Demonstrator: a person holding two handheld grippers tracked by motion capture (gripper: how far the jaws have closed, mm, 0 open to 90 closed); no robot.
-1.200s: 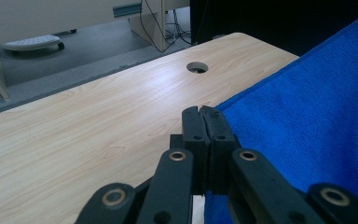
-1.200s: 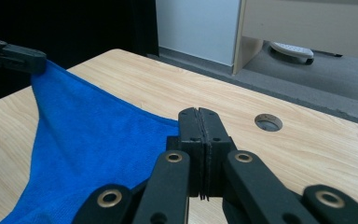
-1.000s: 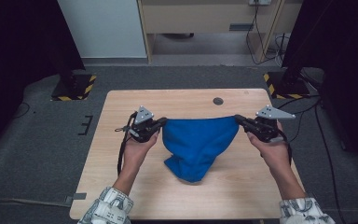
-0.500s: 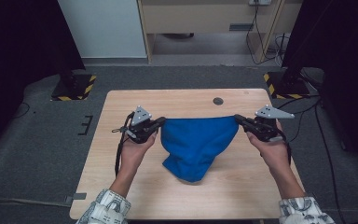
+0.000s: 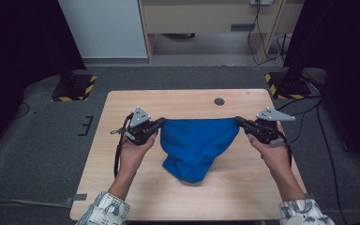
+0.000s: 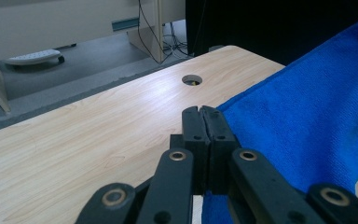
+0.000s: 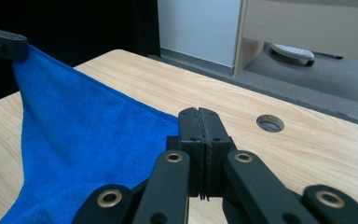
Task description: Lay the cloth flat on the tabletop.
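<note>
A: Status on the blue cloth (image 5: 194, 147)?

B: Strung between both hands over the middle of the bench (image 5: 122, 187). Top edge pulled straight left to right; the rest sags to a bunched point on the near side, which looks to rest on the wood.

A: Jaws?

B: Left gripper (image 5: 159, 123) is clenched on the cloth's left corner. In the left gripper view the jaws are pressed together with blue fabric coming out beside them (image 6: 307, 126). Right gripper (image 5: 238, 121) is clamped on the right corner; in the right gripper view (image 7: 199, 114) the jaws meet flat with the hem running off to the left.

A: Anything different from a second ago?

B: Barely. Both hands sit where they were, same grip. The cloth's outline is about the same, the low point hardly shifted. So this is a hold, not a move.

A: Meaning?

B: My read: corners are secured and the edge is tensioned. Next is probably lowering it to lay it flat. The bunched lower part is the risk; it may fold under.

A: Obstacles?

B: Just the cable hole (image 5: 219, 101) far of the cloth, well apart.
</note>
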